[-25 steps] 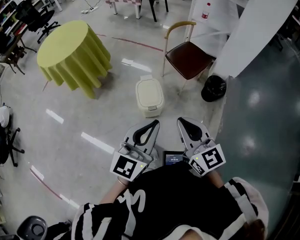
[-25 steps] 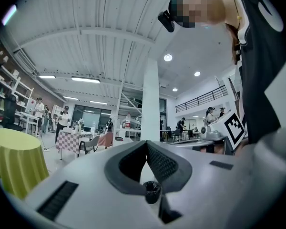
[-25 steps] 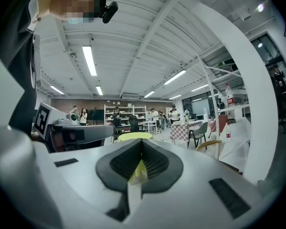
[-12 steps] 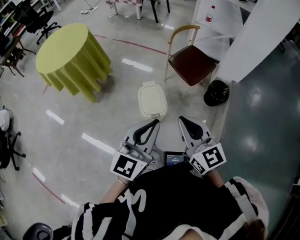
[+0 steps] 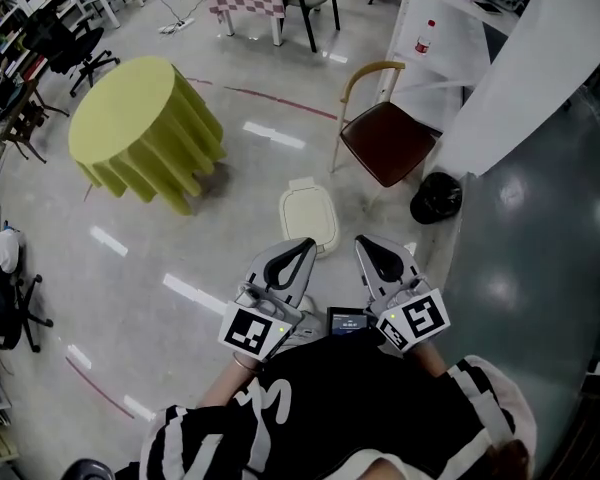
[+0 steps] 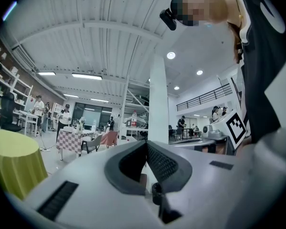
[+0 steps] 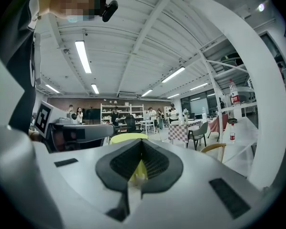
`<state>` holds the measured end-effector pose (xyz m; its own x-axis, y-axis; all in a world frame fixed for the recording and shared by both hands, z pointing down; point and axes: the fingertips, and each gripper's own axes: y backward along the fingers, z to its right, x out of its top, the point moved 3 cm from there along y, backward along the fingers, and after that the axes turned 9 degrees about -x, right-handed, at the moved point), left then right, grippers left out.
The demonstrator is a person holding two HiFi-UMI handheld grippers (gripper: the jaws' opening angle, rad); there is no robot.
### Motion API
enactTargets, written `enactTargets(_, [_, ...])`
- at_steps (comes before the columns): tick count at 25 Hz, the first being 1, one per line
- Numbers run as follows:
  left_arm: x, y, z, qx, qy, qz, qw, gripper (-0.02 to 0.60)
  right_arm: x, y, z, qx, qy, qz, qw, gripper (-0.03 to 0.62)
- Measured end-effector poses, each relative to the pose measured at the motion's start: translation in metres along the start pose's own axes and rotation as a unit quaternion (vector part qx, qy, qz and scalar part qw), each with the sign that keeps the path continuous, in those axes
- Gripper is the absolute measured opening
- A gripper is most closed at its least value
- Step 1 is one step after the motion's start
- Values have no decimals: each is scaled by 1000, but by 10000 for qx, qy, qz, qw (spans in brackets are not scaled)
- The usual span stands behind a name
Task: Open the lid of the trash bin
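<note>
The bin has slid nearer over the last second. It now sits at 12 o'clock just past my tips, so I've walked almost within reach, but opening hasn't begun. My left gripper and right gripper are both clenched on nothing, jaws pressed together and held level close to my chest. The bin is small and cream, standing on bare floor. Its lid lies flat and shut, with a little tab at the far edge. The chair stands at 1 o'clock, the table at 10.
</note>
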<state>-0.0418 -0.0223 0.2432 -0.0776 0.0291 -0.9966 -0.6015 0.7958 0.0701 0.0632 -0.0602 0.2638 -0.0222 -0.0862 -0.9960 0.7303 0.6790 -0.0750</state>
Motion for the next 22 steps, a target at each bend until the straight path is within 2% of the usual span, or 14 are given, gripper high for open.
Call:
enactTargets(13, [1, -25, -70, -117, -52, 7, 9999, 8, 10, -73, 18, -157, 17, 113, 9998, 6])
enactTargets(22, [1, -30, -83, -64, -5, 8, 10000, 7, 17, -90, 21, -84, 85, 145, 9998, 6])
